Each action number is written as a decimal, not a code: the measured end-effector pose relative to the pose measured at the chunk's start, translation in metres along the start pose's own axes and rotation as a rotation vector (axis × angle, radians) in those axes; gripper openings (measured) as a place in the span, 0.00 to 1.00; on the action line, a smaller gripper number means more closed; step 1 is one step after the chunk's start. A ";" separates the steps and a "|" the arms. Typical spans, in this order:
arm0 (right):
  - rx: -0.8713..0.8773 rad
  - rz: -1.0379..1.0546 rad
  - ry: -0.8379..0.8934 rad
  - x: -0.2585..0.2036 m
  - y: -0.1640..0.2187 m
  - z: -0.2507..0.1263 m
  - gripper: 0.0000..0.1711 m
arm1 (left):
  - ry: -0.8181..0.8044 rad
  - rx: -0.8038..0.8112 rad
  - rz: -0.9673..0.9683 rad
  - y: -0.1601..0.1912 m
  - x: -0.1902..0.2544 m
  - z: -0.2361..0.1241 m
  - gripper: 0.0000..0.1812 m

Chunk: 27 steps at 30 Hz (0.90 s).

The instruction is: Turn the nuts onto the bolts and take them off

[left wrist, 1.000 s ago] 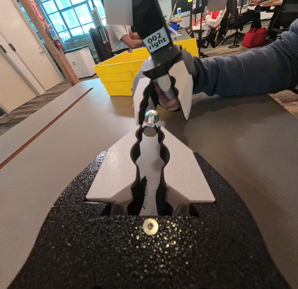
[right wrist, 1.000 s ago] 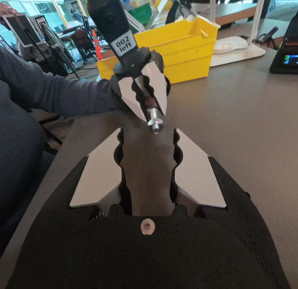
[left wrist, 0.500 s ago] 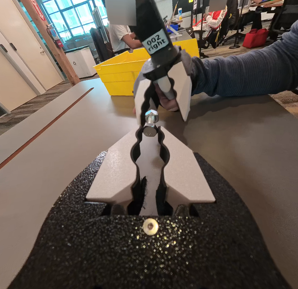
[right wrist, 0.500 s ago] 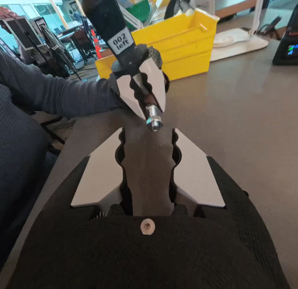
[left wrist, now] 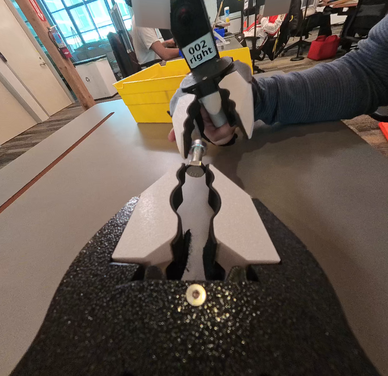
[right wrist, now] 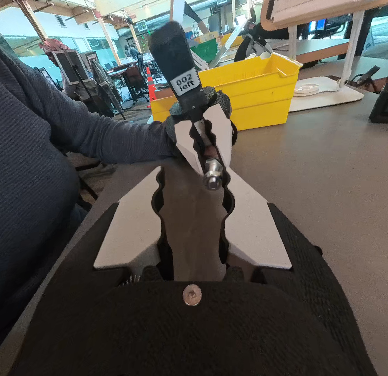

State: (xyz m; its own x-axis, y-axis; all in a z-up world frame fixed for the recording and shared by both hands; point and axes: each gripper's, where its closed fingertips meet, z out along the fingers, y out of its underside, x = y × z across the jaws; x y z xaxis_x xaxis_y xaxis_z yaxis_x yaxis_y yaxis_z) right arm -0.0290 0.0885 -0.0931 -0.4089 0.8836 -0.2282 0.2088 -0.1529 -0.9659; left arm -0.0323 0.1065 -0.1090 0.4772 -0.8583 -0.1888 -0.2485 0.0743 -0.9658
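My left gripper (left wrist: 195,170) is shut on the head of a silver bolt (left wrist: 195,155) and holds it above the grey table (left wrist: 84,176). A silver nut (left wrist: 198,144) sits on the far end of the bolt's thread. My right gripper (left wrist: 217,146) faces it, open, and one of its fingers (left wrist: 180,122) stands right beside the nut. In the right wrist view my right gripper (right wrist: 194,172) is open and the nut (right wrist: 212,183) lies between its fingers, close to the right finger (right wrist: 247,219). The left gripper (right wrist: 210,166) holds the bolt there.
A yellow bin (left wrist: 151,92) stands on the table behind the grippers and also shows in the right wrist view (right wrist: 252,92). A white stand base (right wrist: 327,95) and a dark device (right wrist: 380,107) are at the far right. People sit at desks beyond.
My right gripper has moved closer over the bolt, still open. The nut, in front of its fingertips before, now lies between them by the right finger. The left gripper kept its hold.
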 end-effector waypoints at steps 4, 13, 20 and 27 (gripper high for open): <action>0.056 -0.022 -0.034 -0.009 -0.012 -0.002 0.30 | -0.014 -0.029 0.010 0.004 -0.001 0.002 0.09; -0.122 0.077 0.032 0.008 0.020 0.004 0.34 | -0.033 -0.008 -0.023 0.001 -0.007 -0.001 0.09; 0.016 -0.040 -0.029 -0.010 -0.005 0.001 0.30 | -0.038 -0.057 0.001 0.008 -0.006 0.002 0.09; -0.141 0.081 0.130 0.023 0.019 -0.008 0.34 | -0.050 -0.022 -0.015 0.004 -0.009 -0.001 0.09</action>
State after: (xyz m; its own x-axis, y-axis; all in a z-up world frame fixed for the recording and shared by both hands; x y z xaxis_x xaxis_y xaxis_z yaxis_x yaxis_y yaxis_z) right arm -0.0277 0.1091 -0.1158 -0.2697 0.9220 -0.2779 0.3627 -0.1700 -0.9163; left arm -0.0386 0.1142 -0.1108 0.5226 -0.8325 -0.1839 -0.2598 0.0500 -0.9644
